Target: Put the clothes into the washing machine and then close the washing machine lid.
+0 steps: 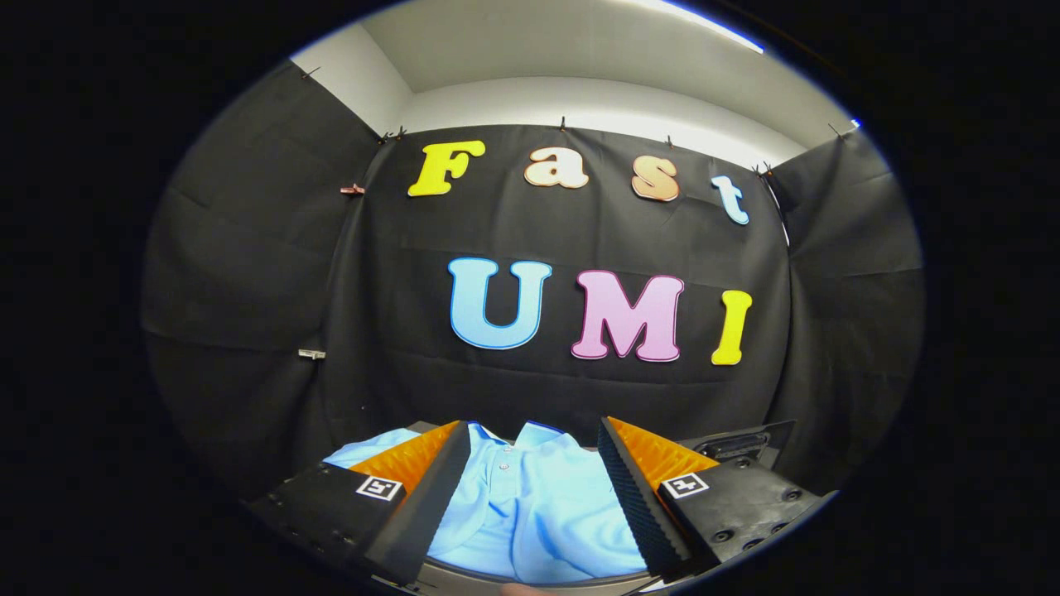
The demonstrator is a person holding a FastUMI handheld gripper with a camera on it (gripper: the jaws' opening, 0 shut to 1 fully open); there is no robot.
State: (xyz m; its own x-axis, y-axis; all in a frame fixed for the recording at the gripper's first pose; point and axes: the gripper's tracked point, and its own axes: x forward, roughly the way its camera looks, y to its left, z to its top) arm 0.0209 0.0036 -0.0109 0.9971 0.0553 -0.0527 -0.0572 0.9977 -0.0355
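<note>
A light blue collared shirt [530, 497] with small buttons lies just below and ahead of my gripper [534, 443], showing through the wide gap between the two fingers. The fingers stand apart and neither one presses on the cloth. The shirt's collar points away from me toward the booth wall. A curved pale rim [538, 581] runs under the near part of the shirt; I cannot tell whether it belongs to the washing machine.
A dark flat object with a recessed handle [737, 445] sits beyond the right finger. Black cloth walls close the booth on three sides a short way beyond the shirt.
</note>
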